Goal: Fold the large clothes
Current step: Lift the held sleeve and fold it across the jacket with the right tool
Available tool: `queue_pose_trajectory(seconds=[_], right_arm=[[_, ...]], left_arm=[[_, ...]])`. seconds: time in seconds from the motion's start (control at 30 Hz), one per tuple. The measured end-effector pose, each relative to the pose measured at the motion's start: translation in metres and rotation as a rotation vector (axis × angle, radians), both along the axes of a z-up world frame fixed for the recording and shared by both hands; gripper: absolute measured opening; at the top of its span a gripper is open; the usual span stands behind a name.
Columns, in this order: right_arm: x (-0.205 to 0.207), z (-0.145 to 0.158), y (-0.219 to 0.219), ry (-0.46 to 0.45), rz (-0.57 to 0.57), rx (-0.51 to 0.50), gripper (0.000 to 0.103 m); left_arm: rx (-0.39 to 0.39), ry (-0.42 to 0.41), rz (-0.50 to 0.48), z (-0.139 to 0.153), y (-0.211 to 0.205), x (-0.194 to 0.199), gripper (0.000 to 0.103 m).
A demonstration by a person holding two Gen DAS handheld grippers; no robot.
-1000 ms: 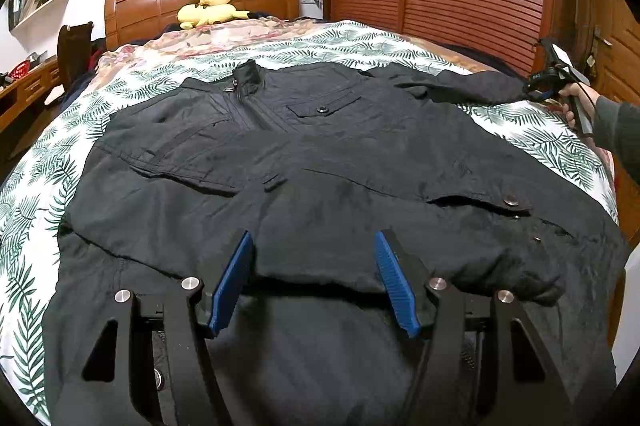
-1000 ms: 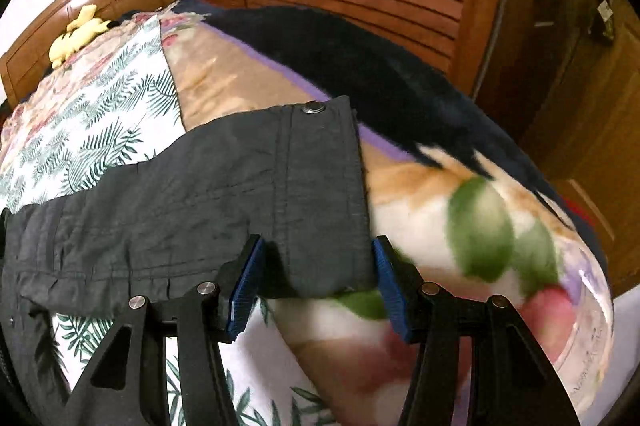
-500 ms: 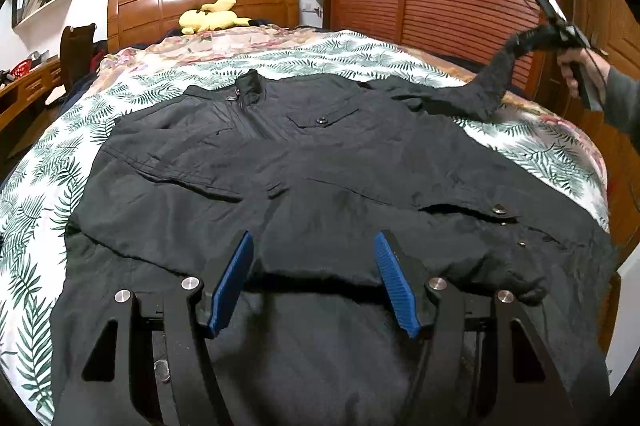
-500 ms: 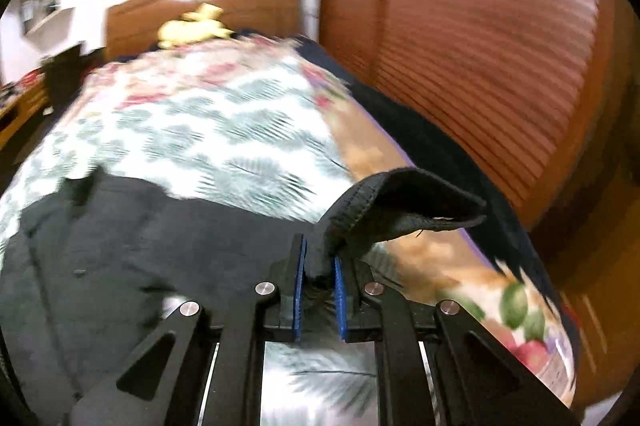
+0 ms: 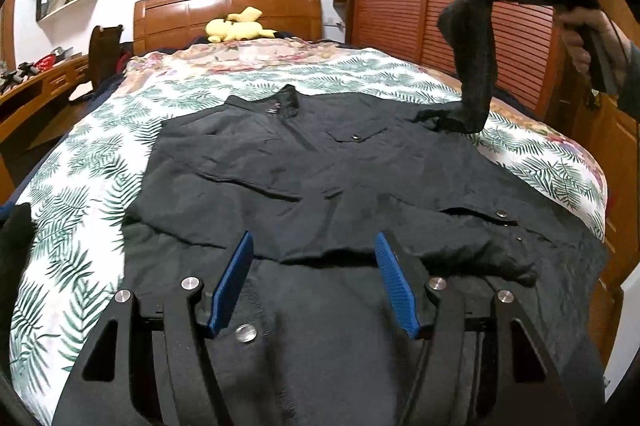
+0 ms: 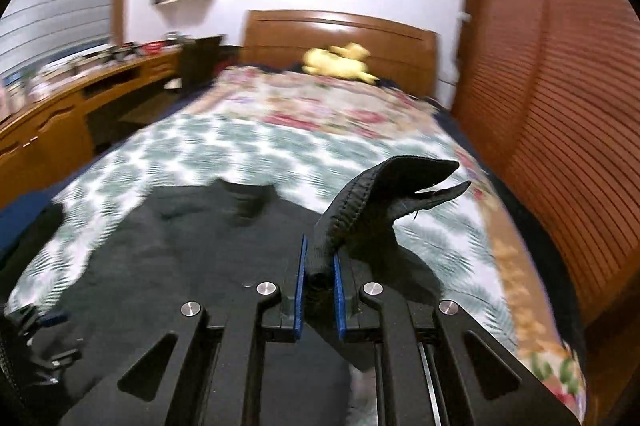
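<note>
Black jacket lies front-up on the bed, collar toward the headboard at 12 o'clock, hem at 6.

Right gripper: jaws together, clamped on the sleeve cuff. Left wrist view shows the sleeve raised off the bed at 2 o'clock, hanging in a loose column down to the shoulder.

Left gripper: jaws apart, nothing between them, hovering over the hem at 6 o'clock.

Step in hand, my read: fold the sleeve in across the chest.
- Carry the cuff toward 9–10 o'clock, high enough that the sleeve clears the chest pocket.
- Lay it down from the shoulder outward so the crease lands at the shoulder seam.
- Left gripper could pin the body near the hem; otherwise the whole jacket may drag.

Materials: thin matte woven fabric, wrinkly, limp, metal snaps on the pockets. Cuff is a stiffer stitched band, a good bite point. Leaf-print bedspread is soft and may bunch.
</note>
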State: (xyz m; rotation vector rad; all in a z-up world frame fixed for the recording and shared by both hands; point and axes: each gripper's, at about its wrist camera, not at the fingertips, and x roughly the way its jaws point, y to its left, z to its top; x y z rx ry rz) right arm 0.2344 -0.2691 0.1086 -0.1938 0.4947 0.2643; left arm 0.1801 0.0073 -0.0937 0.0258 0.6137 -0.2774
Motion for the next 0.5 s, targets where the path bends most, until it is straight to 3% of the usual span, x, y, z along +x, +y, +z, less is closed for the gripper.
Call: queue_pose_trajectory(seconds=[0.13, 0.27, 0.5], right_arm=[[-0.028, 0.001, 0.039, -0.021, 0.130, -0.001, 0.012], [-0.048, -0.009, 0.048, -0.021, 0.229, 0.001, 0.012], [-0.057, -0.044, 0.024, 0.069, 0.269, 0.005, 0.012]], left_arm=[[-0.009, -0.011, 0.021, 0.003, 0.011, -0.004, 0.064], [-0.012, -0.020, 0.035, 0.006, 0.017, -0.005, 0.064], [-0.019, -0.026, 0.047, 0.007, 0.024, -0.006, 0.064]])
